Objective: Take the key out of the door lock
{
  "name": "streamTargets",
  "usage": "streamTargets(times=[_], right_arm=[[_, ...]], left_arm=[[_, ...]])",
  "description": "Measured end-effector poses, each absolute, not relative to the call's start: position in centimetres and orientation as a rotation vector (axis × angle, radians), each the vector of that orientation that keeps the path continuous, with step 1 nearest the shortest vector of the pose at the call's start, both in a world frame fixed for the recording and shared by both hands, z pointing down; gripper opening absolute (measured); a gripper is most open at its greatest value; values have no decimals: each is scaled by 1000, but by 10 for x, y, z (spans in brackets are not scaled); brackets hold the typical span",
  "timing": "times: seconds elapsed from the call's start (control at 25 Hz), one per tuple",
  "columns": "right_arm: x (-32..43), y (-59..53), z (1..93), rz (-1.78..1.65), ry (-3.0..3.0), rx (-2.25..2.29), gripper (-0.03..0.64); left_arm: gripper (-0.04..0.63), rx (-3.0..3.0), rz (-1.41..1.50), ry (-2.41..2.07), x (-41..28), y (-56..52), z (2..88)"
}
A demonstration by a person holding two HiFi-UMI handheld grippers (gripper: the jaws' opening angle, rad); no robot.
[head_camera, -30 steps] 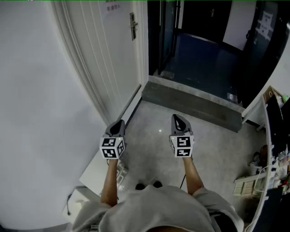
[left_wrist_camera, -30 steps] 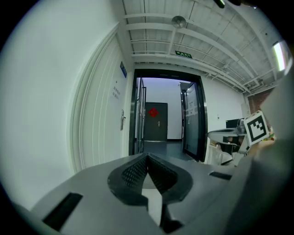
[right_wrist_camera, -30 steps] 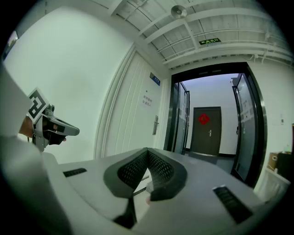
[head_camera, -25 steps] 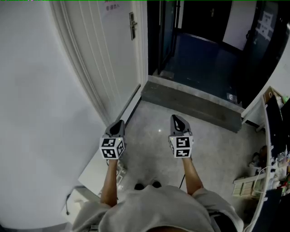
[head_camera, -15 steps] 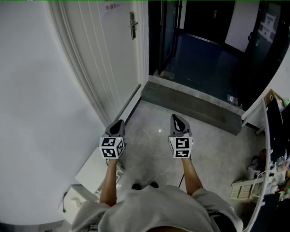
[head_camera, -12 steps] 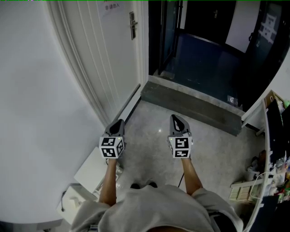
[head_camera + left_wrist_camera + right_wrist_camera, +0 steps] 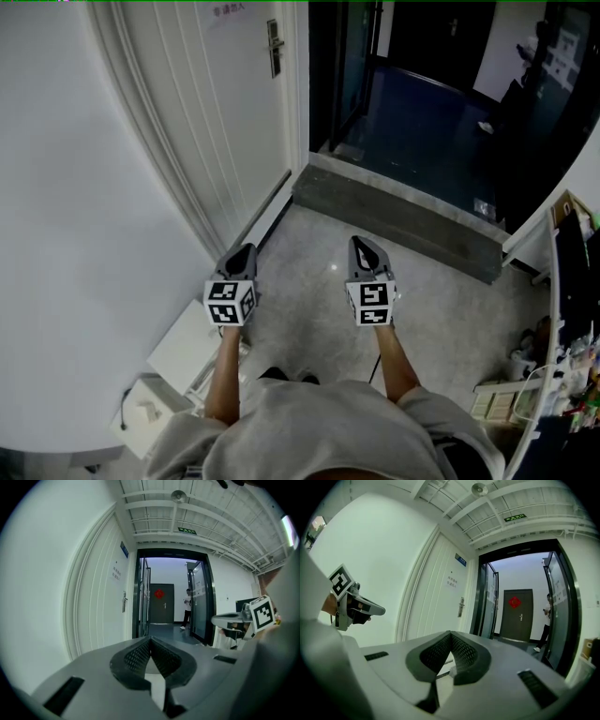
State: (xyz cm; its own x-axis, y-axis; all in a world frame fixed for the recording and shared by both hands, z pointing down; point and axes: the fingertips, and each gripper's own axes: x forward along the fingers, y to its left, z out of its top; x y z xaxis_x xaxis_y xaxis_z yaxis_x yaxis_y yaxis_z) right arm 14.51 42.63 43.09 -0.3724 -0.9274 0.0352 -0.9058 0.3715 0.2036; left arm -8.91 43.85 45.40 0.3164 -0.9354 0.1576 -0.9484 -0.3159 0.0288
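A white panelled door (image 7: 220,112) stands open against the left wall, and its metal lock plate with handle (image 7: 275,47) is far ahead of both grippers. The same lock plate (image 7: 124,602) appears small in the left gripper view and again as the lock plate (image 7: 461,606) in the right gripper view. No key can be made out at this distance. My left gripper (image 7: 246,254) and right gripper (image 7: 361,245) are held side by side at waist height over the floor, both shut with nothing between their jaws.
A dark corridor (image 7: 422,112) opens past a grey threshold step (image 7: 394,217). A person (image 7: 188,609) stands far down it near a dark door with a red ornament (image 7: 159,594). A white box (image 7: 183,347) lies at the left wall; cluttered shelving (image 7: 562,309) stands at right.
The view has crept forward toward the doorway; the white box on the floor has slid back and left. Both grippers keep their pose and stay shut.
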Motion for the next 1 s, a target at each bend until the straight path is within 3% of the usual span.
streamTargets(times=[0.6, 1.0], right_arm=[[131, 363, 447, -225, -2478, 1647, 23], [106, 253, 446, -236, -2434, 1685, 23]], left_arm=[[18, 2448, 183, -1750, -96, 375, 472], [18, 2484, 155, -1694, -117, 252, 473]])
